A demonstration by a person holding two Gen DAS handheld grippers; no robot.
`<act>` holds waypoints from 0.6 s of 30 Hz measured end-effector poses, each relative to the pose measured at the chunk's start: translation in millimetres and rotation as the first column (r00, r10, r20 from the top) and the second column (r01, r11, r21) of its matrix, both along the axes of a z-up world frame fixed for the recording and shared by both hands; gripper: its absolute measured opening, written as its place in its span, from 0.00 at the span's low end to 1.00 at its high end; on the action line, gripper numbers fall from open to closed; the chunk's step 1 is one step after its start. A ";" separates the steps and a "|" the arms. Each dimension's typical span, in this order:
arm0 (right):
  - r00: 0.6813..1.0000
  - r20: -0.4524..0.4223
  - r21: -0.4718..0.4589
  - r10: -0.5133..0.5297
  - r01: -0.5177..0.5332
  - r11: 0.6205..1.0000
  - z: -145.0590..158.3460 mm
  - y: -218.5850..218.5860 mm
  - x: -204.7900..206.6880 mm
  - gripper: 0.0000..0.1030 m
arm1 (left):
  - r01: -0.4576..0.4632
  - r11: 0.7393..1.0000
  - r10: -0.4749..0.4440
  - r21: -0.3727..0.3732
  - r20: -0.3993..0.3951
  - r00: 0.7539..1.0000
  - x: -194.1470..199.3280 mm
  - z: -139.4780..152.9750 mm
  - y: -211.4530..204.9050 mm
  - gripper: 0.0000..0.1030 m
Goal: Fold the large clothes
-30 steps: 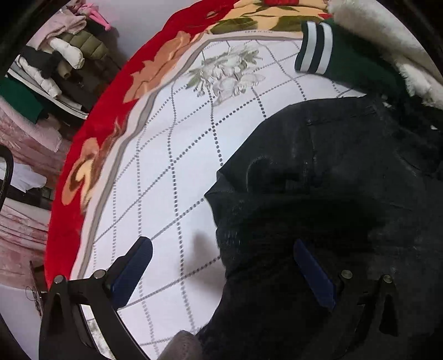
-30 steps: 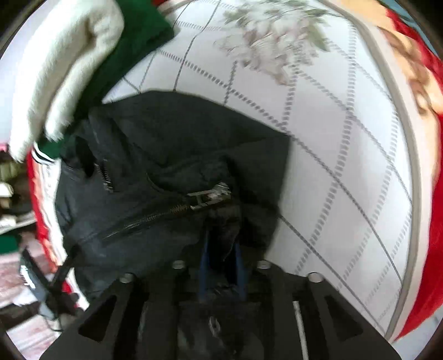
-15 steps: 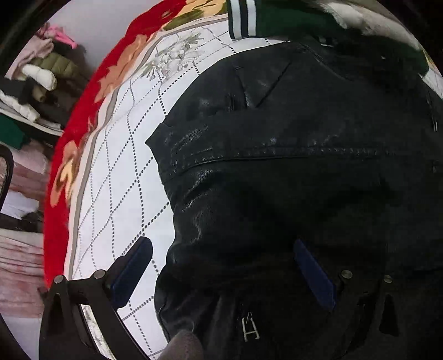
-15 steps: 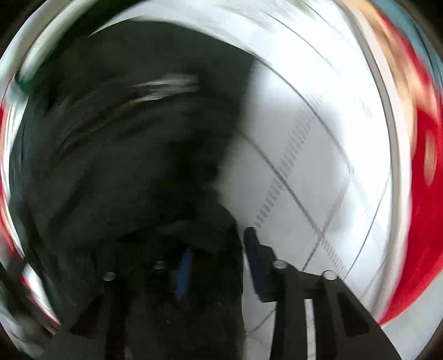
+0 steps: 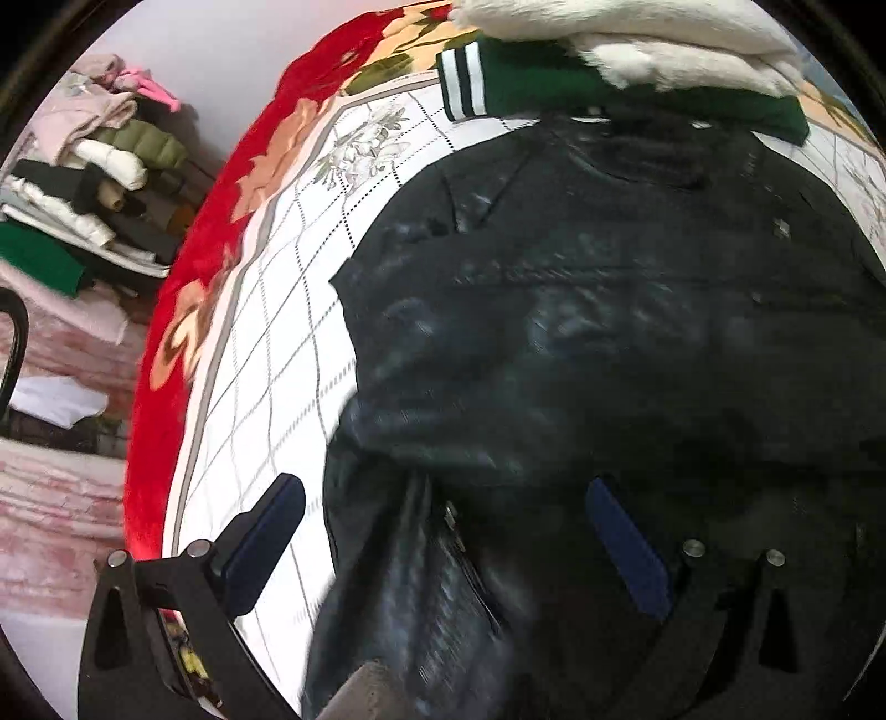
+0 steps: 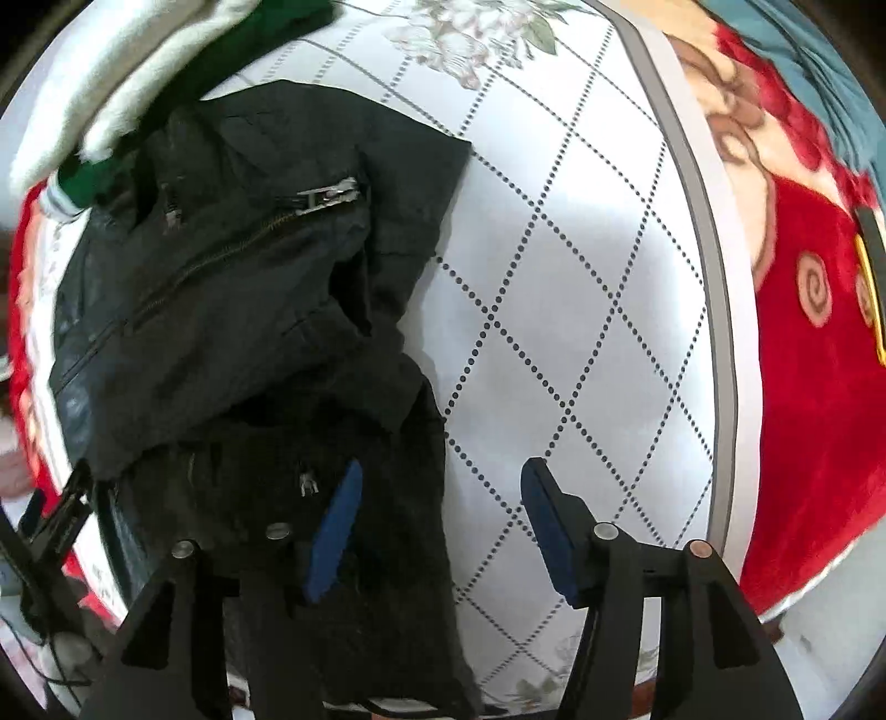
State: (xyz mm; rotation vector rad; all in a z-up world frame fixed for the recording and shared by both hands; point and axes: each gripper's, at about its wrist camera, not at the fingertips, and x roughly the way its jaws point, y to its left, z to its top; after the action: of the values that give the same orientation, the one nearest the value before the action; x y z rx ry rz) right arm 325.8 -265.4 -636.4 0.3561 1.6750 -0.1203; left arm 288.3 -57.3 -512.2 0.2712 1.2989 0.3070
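A black leather jacket [image 5: 598,332] lies on a white quilted blanket [image 5: 288,343] with dotted diamond lines. My left gripper [image 5: 443,531] is open above the jacket's left edge, with nothing between its blue pads. In the right wrist view the jacket [image 6: 232,288] lies folded over, its zipper [image 6: 326,196] showing on top. My right gripper [image 6: 440,498] is open and empty over the jacket's right edge, its left pad over the leather and its right pad over the blanket [image 6: 581,277].
A green garment with white stripes [image 5: 542,77] and a white fluffy garment [image 5: 637,27] lie at the far end, touching the jacket's collar. The blanket has a red flowered border [image 5: 221,221]. Stacks of folded clothes [image 5: 83,183] stand beyond the left edge.
My right gripper was shut on the jacket and has let go and opened; the jacket part now lies folded over. My left gripper stayed open and drew back a little.
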 end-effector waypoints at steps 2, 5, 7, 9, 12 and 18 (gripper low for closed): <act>0.999 0.017 0.047 0.031 -0.032 0.998 4.8 -13.3 -1.5 0.60 | -0.015 0.999 0.015 0.032 -0.002 1.000 -12.6 5.3 -21.3 1.00; 0.994 0.018 0.096 0.112 -0.113 0.989 6.5 -31.4 -4.2 0.60 | -0.043 0.991 0.045 0.127 -0.014 0.999 -39.2 12.4 -64.3 1.00; 0.989 0.011 0.102 0.150 -0.150 0.983 6.2 -67.3 -26.2 0.60 | -0.060 0.982 0.065 0.180 -0.026 0.998 -57.7 13.4 -89.9 1.00; 0.981 0.011 0.116 0.192 -0.192 0.975 7.5 -88.9 -29.0 0.60 | -0.072 0.971 0.085 0.228 -0.050 0.995 -80.3 11.4 -121.1 1.00; 0.972 -0.004 0.088 0.235 -0.234 0.968 -2.8 -117.4 -51.7 0.60 | -0.071 0.966 0.101 0.249 -0.111 0.989 -113.9 4.3 -172.7 1.00; 0.975 -0.086 0.072 0.206 -0.201 0.977 -26.6 -182.4 -60.3 0.60 | -0.028 0.972 0.066 0.235 -0.152 0.986 -159.3 -14.5 -271.4 1.00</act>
State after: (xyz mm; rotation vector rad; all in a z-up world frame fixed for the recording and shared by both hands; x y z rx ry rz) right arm 265.5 -447.9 -663.0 0.2268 1.8002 0.0699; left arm 129.0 -328.7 -526.7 0.4709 1.4293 0.4871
